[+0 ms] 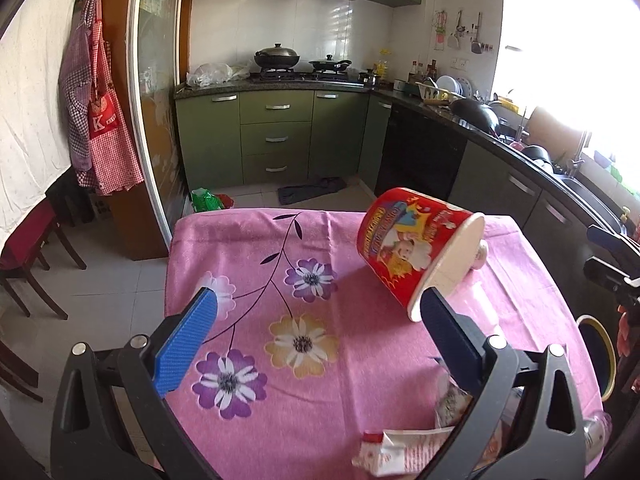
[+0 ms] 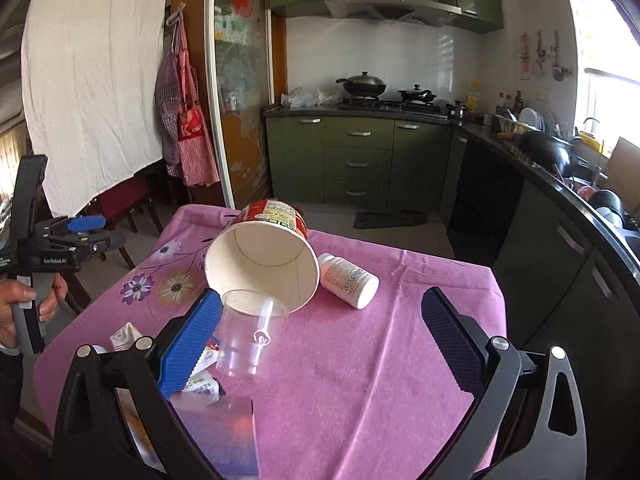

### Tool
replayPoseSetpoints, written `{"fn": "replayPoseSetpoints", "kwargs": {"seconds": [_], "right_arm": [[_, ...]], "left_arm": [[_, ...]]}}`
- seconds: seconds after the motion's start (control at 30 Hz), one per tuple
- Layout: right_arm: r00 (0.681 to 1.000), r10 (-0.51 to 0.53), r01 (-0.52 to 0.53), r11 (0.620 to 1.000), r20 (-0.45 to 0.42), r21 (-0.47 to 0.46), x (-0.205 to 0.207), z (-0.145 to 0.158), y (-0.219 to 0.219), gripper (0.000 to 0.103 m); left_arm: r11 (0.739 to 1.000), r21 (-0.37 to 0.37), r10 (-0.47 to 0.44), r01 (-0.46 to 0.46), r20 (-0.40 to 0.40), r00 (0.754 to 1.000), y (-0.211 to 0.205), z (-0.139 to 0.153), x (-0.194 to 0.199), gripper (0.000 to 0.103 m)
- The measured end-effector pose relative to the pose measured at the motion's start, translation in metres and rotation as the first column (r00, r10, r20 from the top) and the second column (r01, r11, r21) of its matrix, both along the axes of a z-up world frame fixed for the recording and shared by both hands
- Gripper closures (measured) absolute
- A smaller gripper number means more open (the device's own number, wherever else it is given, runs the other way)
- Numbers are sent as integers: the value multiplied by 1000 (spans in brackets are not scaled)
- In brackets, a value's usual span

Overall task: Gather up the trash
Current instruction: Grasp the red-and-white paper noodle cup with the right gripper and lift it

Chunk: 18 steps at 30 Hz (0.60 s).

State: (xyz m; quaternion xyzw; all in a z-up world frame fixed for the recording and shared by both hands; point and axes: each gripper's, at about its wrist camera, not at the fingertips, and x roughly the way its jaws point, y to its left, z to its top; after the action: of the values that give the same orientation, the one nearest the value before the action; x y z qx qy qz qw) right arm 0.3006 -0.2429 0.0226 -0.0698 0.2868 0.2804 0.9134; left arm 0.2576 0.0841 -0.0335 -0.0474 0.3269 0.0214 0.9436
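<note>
With both grippers' fingers standing apart and holding nothing, the red paper noodle tub [image 2: 262, 256], clear plastic cup [image 2: 250, 332] and white pill bottle [image 2: 348, 280] are all lying mid-bench, seemingly still awaiting collection.

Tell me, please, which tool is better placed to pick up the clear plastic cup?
Right. The right tool is open with the clear plastic cup just beside its blue finger; the left tool faces bare pink tablecloth.

Glossy paper tub [image 2: 262, 268], clear plastic cup [image 2: 250, 332], matt cloth [image 2: 360, 360]
</note>
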Motion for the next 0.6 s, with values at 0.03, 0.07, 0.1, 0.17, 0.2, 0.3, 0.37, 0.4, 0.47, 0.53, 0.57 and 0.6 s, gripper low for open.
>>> {"fn": "replayPoseSetpoints", "kwargs": {"seconds": [0.03,0.07,0.1,0.17,0.2,0.3,0.37,0.4,0.47,0.53,0.57,0.6], "right_arm": [[1000,15,-15,1000,-6,-16,13,-6,10,7],[999,31,-31,999,-14,-26,27,-12,19,8],[999,48,-49,998,-23,-35,35,-19,27,11],[997,72,-74,995,-36,-64,54,-28,46,17],[996,77,-81,994,-43,-75,63,-33,54,20],[993,94,-100,991,-65,-92,86,-43,73,27],[992,102,-109,989,-76,-101,101,-50,86,32],[991,103,-112,988,-80,-106,107,-53,92,37],[991,106,-115,986,-85,-118,116,-60,104,42],[991,108,-117,985,-78,-126,122,-63,114,52],[991,108,-117,985,-75,-129,126,-65,118,55],[992,103,-111,985,-73,-132,129,-67,121,63]], "left_arm": [[1000,-10,5,-5,-7,1000,4,-6,13,6],[1000,-23,10,-10,-8,1000,9,-11,23,6],[999,-36,12,-12,-4,1000,14,-16,34,6],[999,-51,18,-18,0,1000,21,-26,50,6],[998,-59,24,-24,-3,1000,24,-31,56,6],[998,-60,8,-9,-18,1000,24,-44,60,6],[999,-54,-4,3,-23,1000,22,-51,59,6],[998,-56,-13,11,-30,999,19,-55,60,6],[998,-58,-23,21,-39,999,17,-59,60,6],[998,-50,-25,23,-39,999,14,-63,60,6],[999,-45,-28,26,-38,999,14,-64,60,6],[999,-41,-29,27,-38,999,14,-66,60,6]]}}
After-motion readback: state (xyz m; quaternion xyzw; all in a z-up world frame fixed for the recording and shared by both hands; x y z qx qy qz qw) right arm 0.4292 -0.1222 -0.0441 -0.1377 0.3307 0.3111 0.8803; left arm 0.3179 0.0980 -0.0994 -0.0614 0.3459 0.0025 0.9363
